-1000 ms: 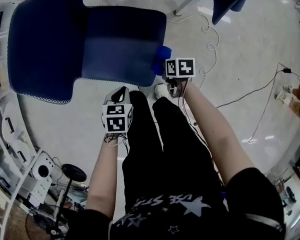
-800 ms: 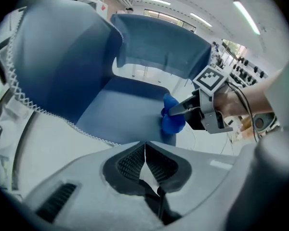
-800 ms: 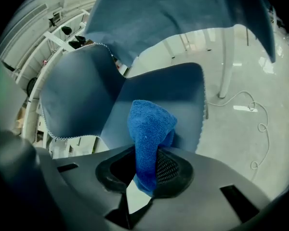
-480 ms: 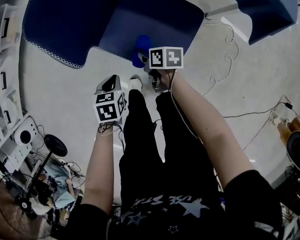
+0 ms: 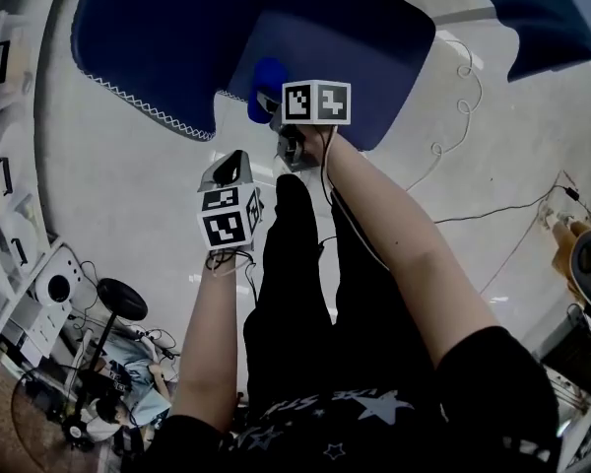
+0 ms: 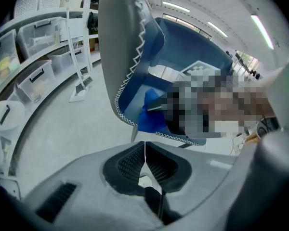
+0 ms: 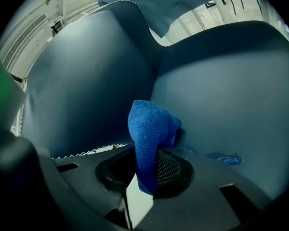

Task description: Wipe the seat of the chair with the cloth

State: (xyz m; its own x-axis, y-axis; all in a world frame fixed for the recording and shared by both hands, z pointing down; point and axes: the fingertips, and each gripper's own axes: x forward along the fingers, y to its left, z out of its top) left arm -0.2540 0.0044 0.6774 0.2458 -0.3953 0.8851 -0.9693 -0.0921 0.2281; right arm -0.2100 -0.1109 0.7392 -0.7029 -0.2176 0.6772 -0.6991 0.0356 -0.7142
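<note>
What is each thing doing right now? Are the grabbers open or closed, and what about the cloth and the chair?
chair: standing upright, nobody sitting on it.
left gripper: shut, empty.
right gripper: shut on the cloth.
cloth: bunched up, pinched between the jaws, by the chair's front edge.

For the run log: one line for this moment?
right gripper: shut on cloth | cloth: at chair seat | left gripper: shut, empty

Reaches far with the right tongs point(image 5: 279, 118), bare right arm point(image 5: 399, 249) stretched nearly straight, and pinches the cloth point(image 7: 147, 134) between their jaws. Holds the left tongs point(image 6: 145, 154) nearer and to the left, jaws pressed together on nothing, tips pointing far, left forearm point(image 5: 212, 333) extended.
</note>
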